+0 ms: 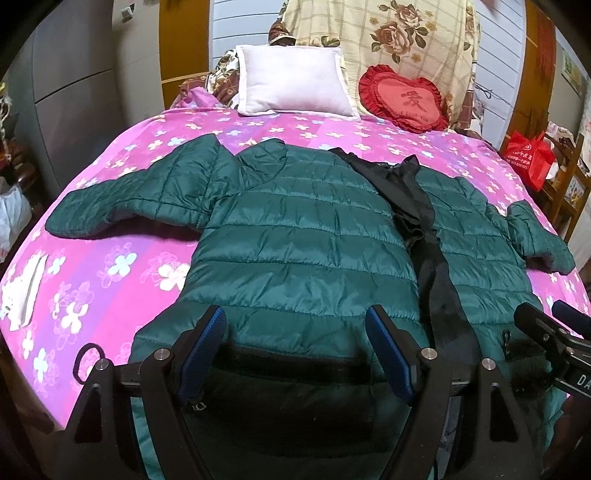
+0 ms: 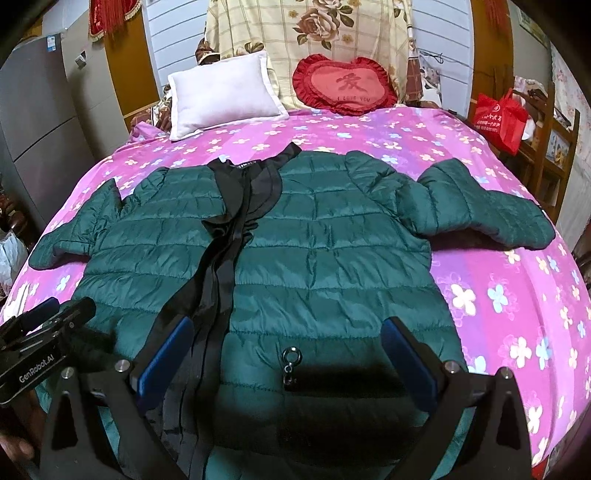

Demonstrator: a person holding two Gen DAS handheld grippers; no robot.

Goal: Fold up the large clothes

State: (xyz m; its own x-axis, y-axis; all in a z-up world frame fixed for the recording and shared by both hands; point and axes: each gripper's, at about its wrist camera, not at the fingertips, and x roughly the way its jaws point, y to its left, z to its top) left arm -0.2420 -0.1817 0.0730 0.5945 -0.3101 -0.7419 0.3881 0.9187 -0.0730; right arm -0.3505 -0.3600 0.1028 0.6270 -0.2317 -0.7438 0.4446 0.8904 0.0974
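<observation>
A dark green quilted jacket point(image 1: 295, 229) lies spread flat on the pink flowered bed point(image 1: 118, 266), sleeves out to both sides, its black lining showing along the open front point(image 1: 424, 229). It also shows in the right wrist view point(image 2: 325, 251). My left gripper point(image 1: 297, 321) is open over the hem of the jacket's left half and holds nothing. My right gripper point(image 2: 288, 332) is open over the hem of the right half, near a metal zip pull point(image 2: 291, 360). The right gripper also shows at the edge of the left wrist view point(image 1: 546, 328).
A white pillow point(image 1: 295, 81) and a red heart cushion point(image 1: 406, 98) lie at the head of the bed point(image 2: 517, 280), before a flowered blanket point(image 1: 388, 33). A red bag point(image 1: 528, 155) stands on a wooden shelf at the right. A grey cabinet point(image 1: 74, 92) stands left.
</observation>
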